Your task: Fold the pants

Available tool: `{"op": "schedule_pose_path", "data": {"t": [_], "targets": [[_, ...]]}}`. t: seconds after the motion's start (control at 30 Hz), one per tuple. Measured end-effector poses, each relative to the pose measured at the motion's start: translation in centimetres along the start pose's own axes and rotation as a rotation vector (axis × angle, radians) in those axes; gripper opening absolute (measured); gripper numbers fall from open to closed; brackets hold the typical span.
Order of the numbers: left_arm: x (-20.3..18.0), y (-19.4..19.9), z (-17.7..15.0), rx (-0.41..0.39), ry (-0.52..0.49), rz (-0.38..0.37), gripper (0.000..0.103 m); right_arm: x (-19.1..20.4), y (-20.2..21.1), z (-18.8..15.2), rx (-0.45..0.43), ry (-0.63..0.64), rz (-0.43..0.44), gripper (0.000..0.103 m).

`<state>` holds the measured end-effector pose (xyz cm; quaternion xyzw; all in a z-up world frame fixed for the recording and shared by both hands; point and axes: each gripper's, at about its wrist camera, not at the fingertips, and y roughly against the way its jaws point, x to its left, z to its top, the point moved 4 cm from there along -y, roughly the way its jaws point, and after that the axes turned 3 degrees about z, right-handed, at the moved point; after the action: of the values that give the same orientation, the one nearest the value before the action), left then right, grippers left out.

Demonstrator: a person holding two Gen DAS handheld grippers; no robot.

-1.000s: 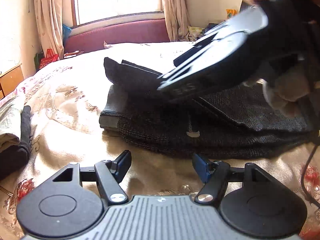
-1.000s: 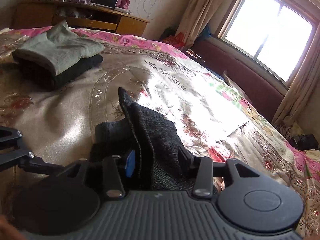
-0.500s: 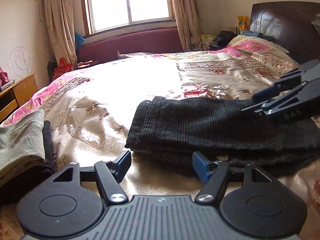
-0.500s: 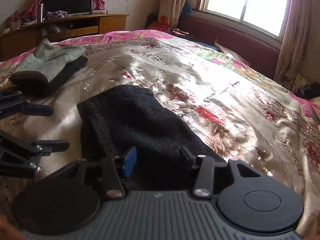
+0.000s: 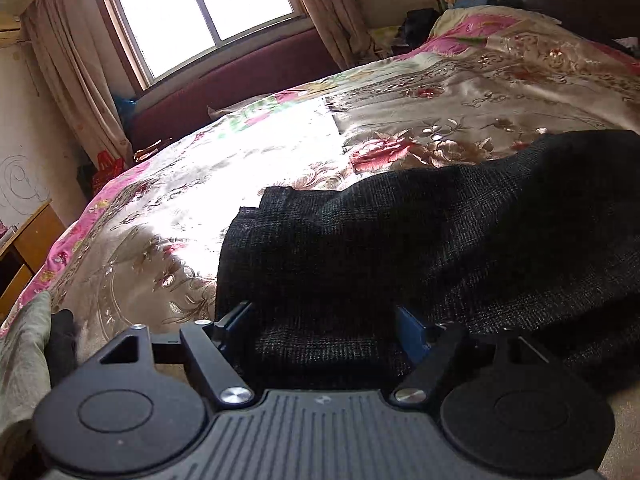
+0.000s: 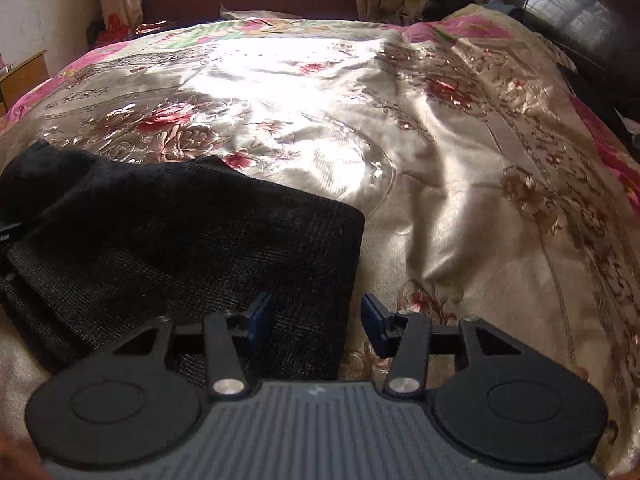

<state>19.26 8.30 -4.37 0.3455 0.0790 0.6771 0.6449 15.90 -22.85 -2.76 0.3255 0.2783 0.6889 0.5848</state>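
The dark grey folded pants point(image 5: 420, 248) lie on the floral bedspread point(image 5: 240, 168). My left gripper point(image 5: 324, 330) is open, its fingers set either side of the near left edge of the pants. In the right wrist view the pants point(image 6: 180, 240) fill the lower left. My right gripper point(image 6: 316, 322) is open at their near right corner, with the left finger point(image 6: 258, 318) over the cloth and the right finger over the bedspread point(image 6: 440, 152).
A folded grey-green garment on a dark one point(image 5: 28, 344) lies at the bed's left edge. A maroon window seat point(image 5: 240, 76), curtains, a wooden cabinet point(image 5: 28, 240) and a dark headboard point(image 6: 580, 28) surround the bed.
The right gripper let go of the pants fold, which now lies flat. Both grippers have come down to the near edge of the pants, left at the left end, right at the right corner.
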Motion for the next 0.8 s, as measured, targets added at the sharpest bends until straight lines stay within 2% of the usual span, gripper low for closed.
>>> {"op": "schedule_pose_path", "data": {"t": [0.1, 0.13, 0.3, 0.43, 0.53, 0.67, 0.7, 0.77, 0.8], "targets": [[0.1, 0.7, 0.6, 0.002, -0.005, 0.002, 0.089, -1.1, -0.6, -0.4, 0.036, -0.129, 0.123, 0.052], [0.2, 0.7, 0.8, 0.004, -0.004, 0.003, 0.089, -1.3, -1.0, -0.5, 0.044, -0.160, 0.150, 0.056], [-1.5, 1.9, 1.5, -0.021, -0.097, 0.014, 0.089, -3.3, -1.1, -0.8, 0.015, -0.286, 0.278, 0.056], [-4.4, 3.4, 2.1, -0.057, -0.164, -0.058, 0.089, -4.3, -0.1, -2.0, 0.011, -0.333, 0.425, 0.055], [-6.1, 3.7, 2.1, -0.057, -0.190, -0.089, 0.089, -5.5, -0.7, -2.5, 0.014, -0.401, 0.453, 0.050], [-7.7, 3.9, 2.6, -0.051, -0.191, -0.121, 0.089, -5.5, -2.0, -2.1, 0.001, -0.464, 0.522, 0.051], [-8.1, 3.9, 2.8, -0.048, -0.192, -0.131, 0.089, -5.4, -2.0, -2.1, -0.001, -0.469, 0.529, 0.048], [-8.8, 4.0, 2.9, -0.045, -0.207, -0.143, 0.089, -5.6, -1.3, -2.2, -0.016, -0.510, 0.564, 0.016], [-9.2, 4.1, 3.0, -0.044, -0.217, -0.149, 0.089, -5.9, -0.8, -2.3, -0.029, -0.524, 0.589, 0.015]]}}
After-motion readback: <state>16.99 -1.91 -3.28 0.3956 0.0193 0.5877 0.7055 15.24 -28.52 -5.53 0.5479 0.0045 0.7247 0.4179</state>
